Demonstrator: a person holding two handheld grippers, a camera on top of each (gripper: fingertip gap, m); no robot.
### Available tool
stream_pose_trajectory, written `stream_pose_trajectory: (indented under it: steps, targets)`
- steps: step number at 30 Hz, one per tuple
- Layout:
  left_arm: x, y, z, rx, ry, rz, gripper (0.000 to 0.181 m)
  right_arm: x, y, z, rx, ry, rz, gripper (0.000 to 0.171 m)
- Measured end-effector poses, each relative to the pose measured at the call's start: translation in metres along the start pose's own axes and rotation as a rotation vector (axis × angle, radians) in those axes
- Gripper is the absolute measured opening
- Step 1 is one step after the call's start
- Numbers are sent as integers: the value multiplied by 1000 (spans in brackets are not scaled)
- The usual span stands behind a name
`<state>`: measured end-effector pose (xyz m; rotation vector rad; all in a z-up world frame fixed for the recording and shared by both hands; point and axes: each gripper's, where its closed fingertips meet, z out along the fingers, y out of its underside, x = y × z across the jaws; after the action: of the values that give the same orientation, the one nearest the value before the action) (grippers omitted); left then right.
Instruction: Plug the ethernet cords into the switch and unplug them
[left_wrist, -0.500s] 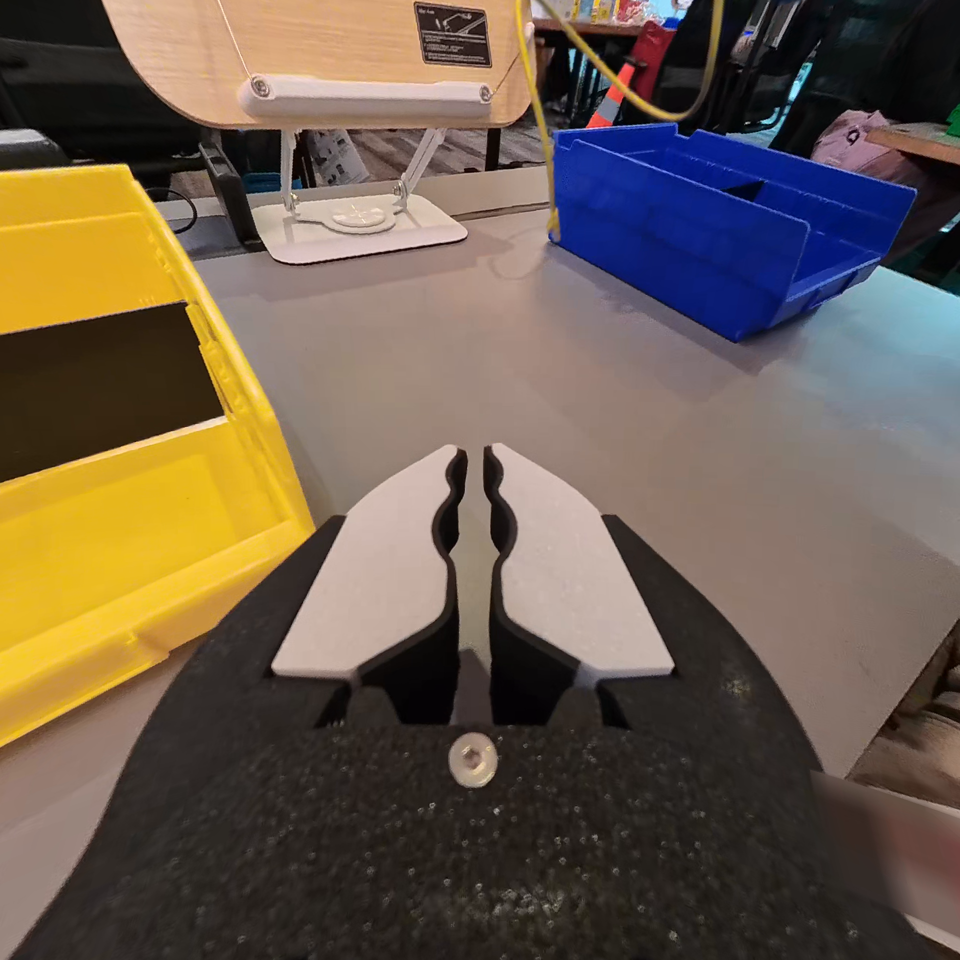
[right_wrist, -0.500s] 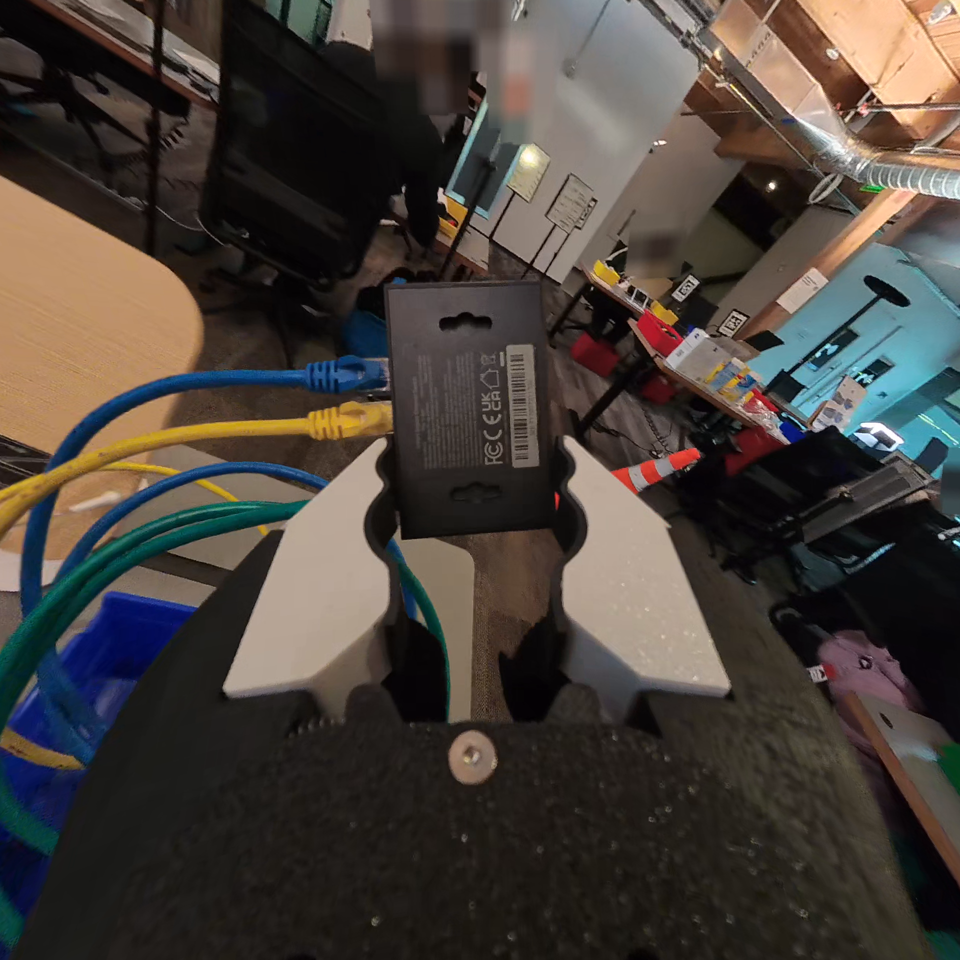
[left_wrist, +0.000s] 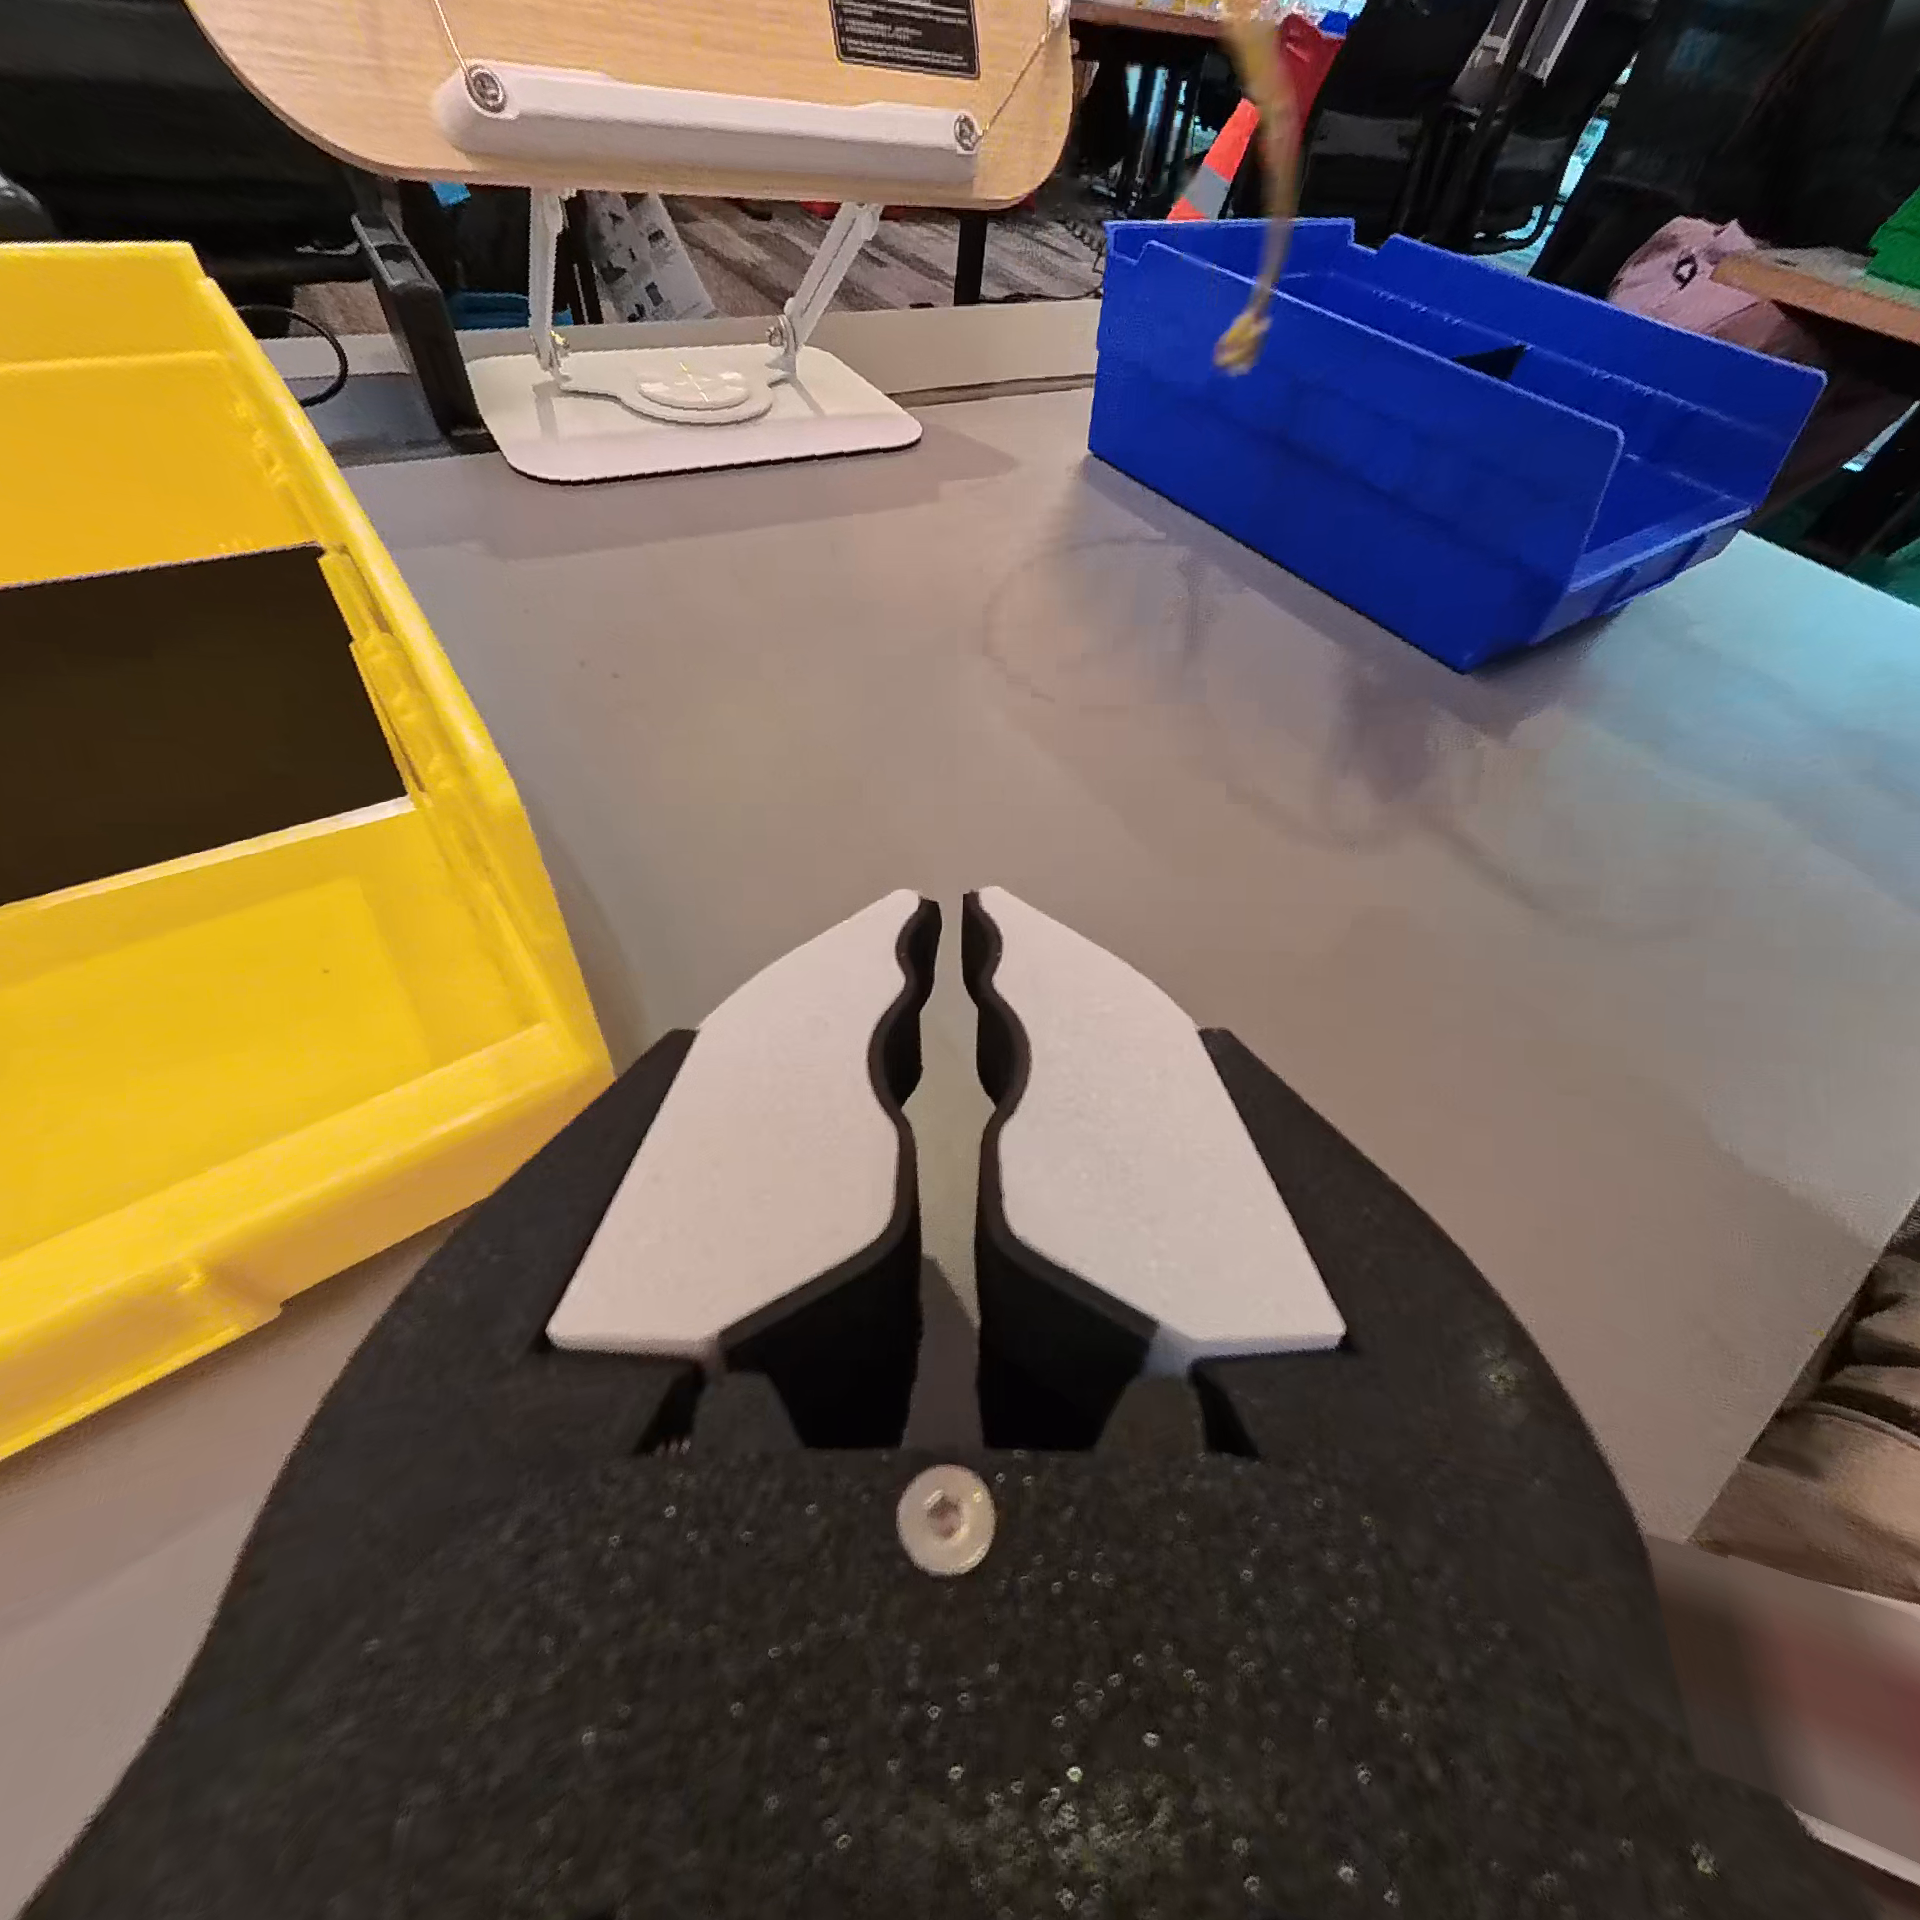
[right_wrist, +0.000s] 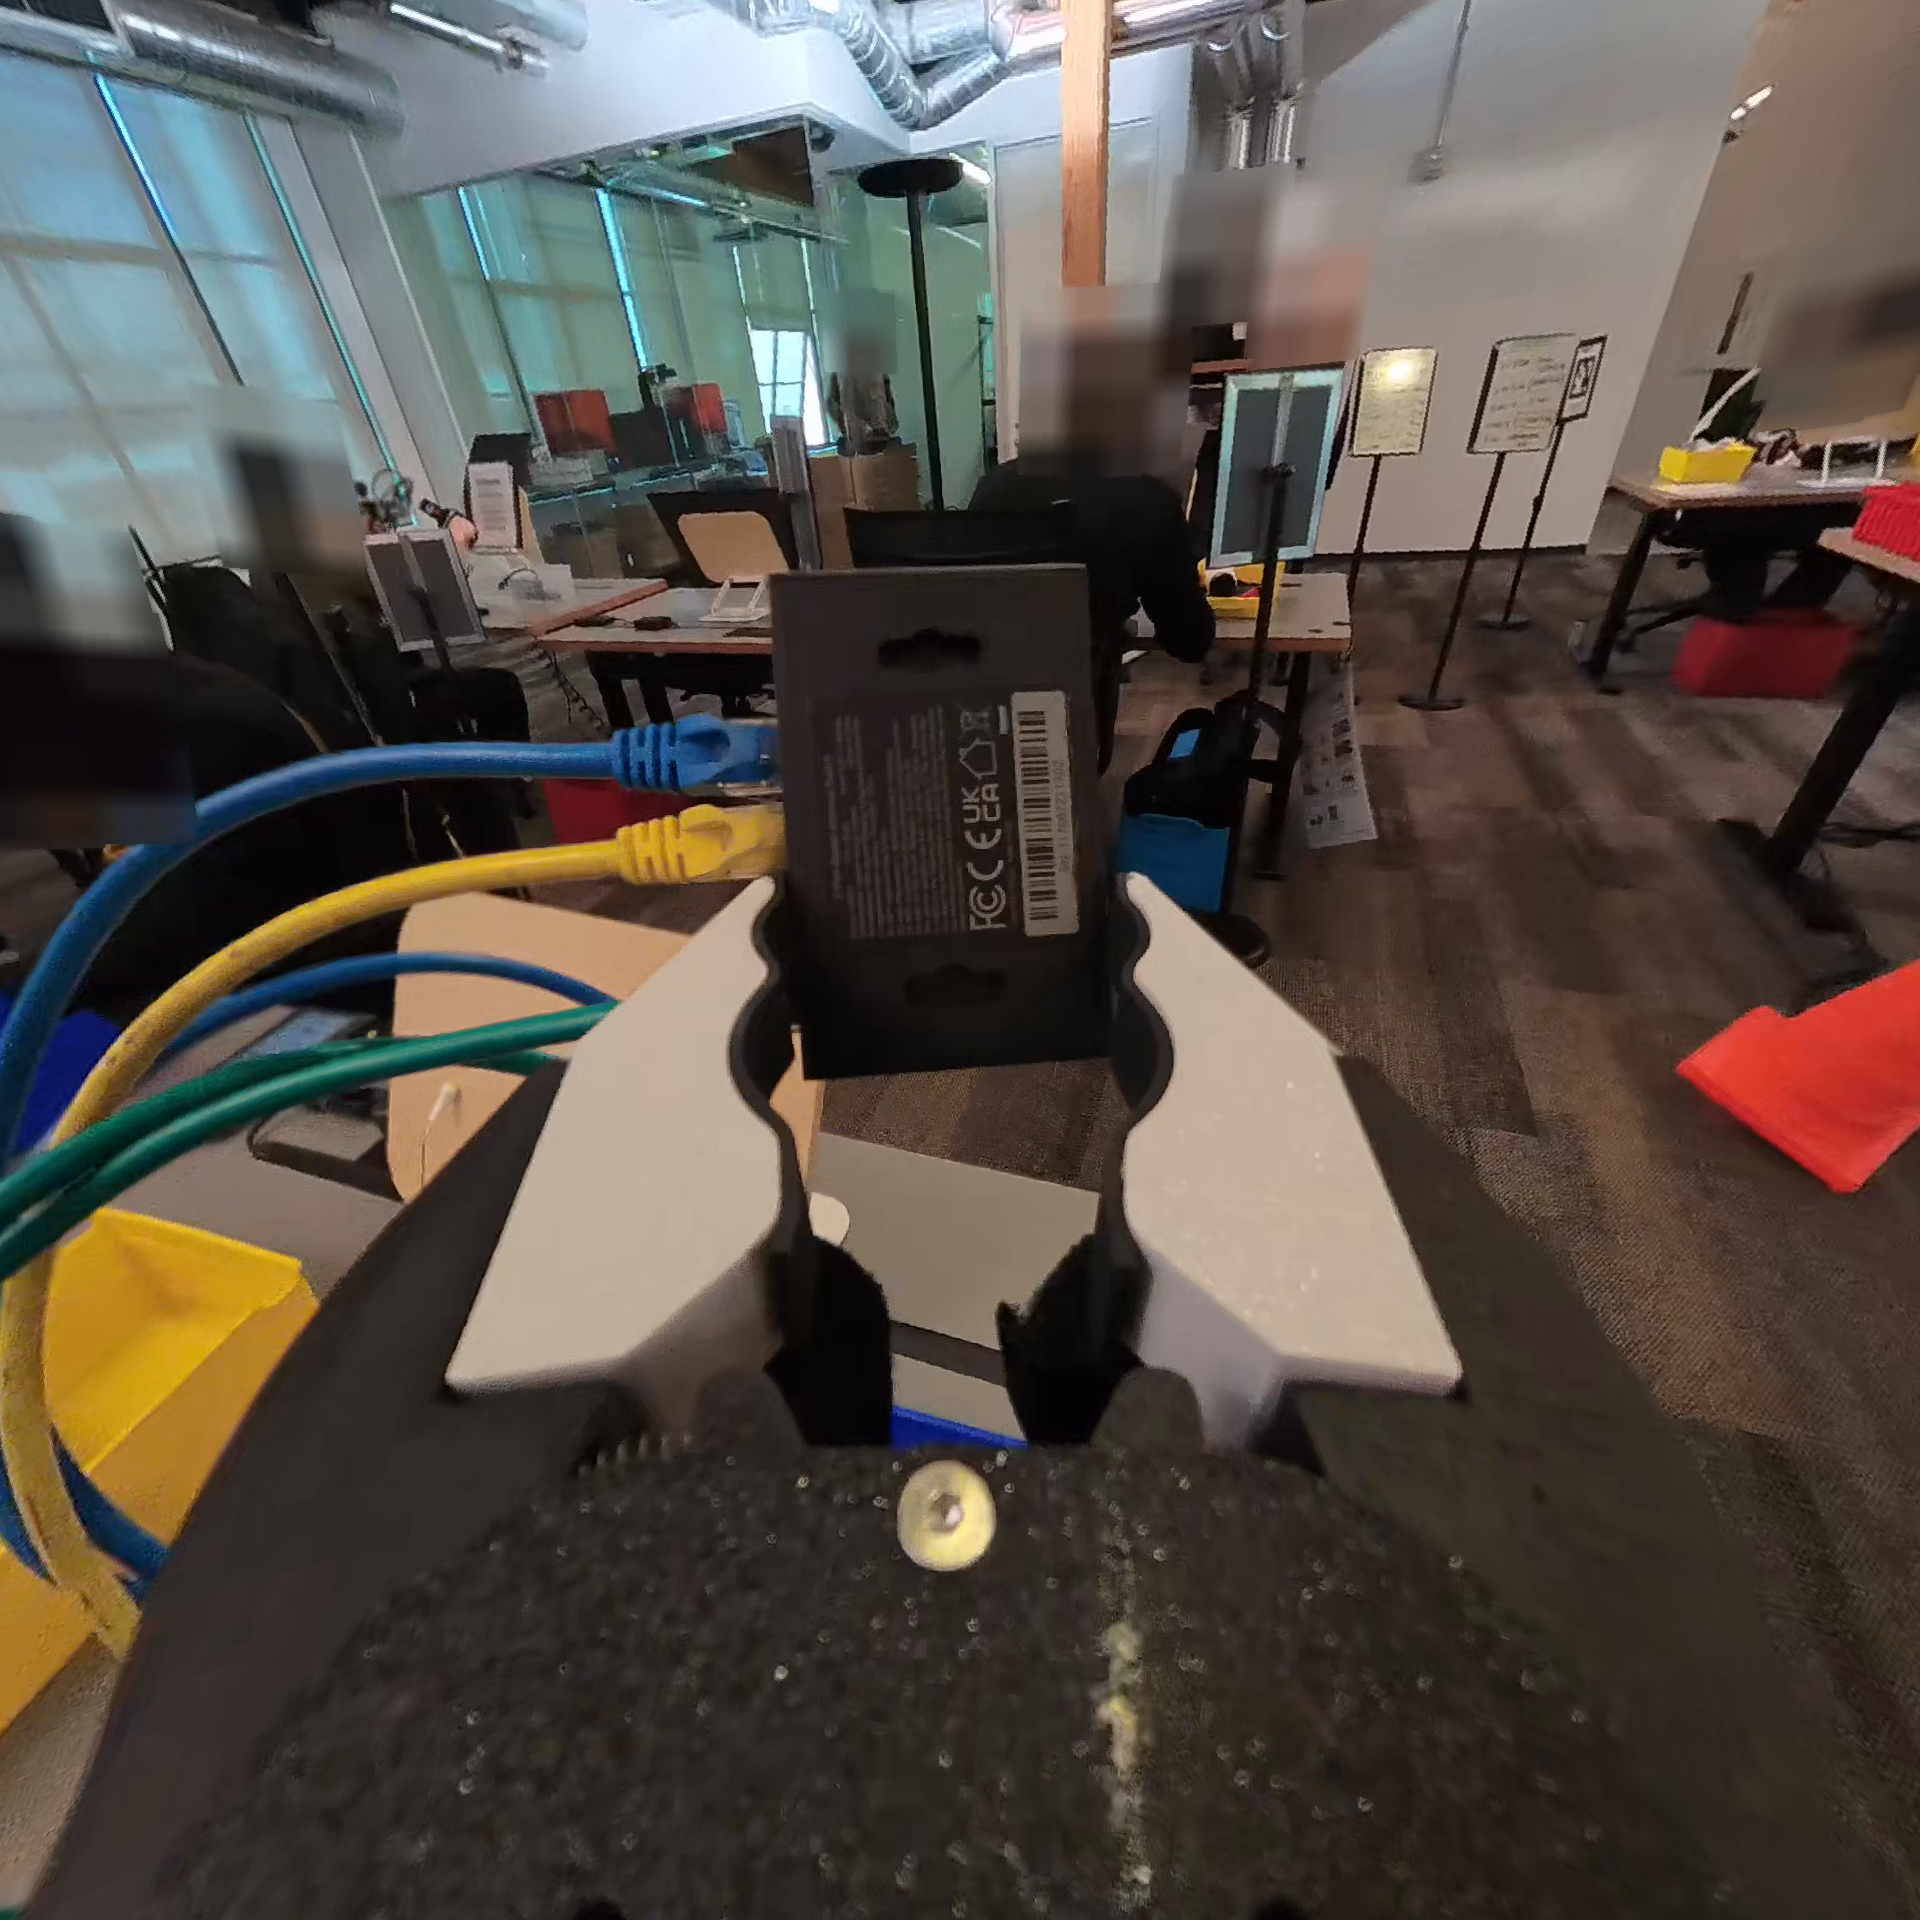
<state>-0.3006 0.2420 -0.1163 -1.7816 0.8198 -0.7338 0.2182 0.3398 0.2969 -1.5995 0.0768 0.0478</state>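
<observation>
Fingers of the right gripper (right_wrist: 945, 914) are clamped on the lower part of the black switch (right_wrist: 935, 821), which stands upright between the two grey pads with its labelled underside toward the camera and is held up off the table. A blue ethernet cord (right_wrist: 416, 769) and a yellow ethernet cord (right_wrist: 436, 883) are plugged into the switch's left edge, blue above yellow. A second blue cord (right_wrist: 416, 966) and green cords (right_wrist: 281, 1091) pass behind the left finger; whether they are plugged in cannot be told. Part of a yellow bin (right_wrist: 156, 1340) shows at lower left.

The left gripper (left_wrist: 951, 909) hovers low over the grey table (left_wrist: 1039, 748), its fingers nearly together with only a thin slit between the tips and nothing held. To its left lies the yellow bin (left_wrist: 260, 1091), with a black divider across it. At the far right stands a blue bin (left_wrist: 1403, 499), above which a blurred cord end (left_wrist: 1242, 338) dangles. A white stand (left_wrist: 707, 416) carrying a wooden board (left_wrist: 644, 94) is at the table's far edge.
</observation>
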Motion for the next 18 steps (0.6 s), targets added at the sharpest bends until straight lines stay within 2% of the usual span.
stream_pose_trajectory:
  steps: [1, 8, 12, 15, 18]
  targets:
    - [0, 0, 0, 0, -2, 1, 4, 4, -4, 1, 1, 4, 11, 60]
    - [-3, 1, 0, -2, -2, -9, 4, 38, -43, -6, 38, 161, -140, 60]
    - [-2, 2, 1, -8, -1, -4, 4, 48, -49, -12, 44, 233, -228, 60]
    - [-2, 3, 2, -11, 4, -4, 4, 52, -19, -3, 22, 284, -312, 60]
    - [1, 4, 3, -20, 13, 1, 4, 57, 44, 16, -34, 329, -404, 60]
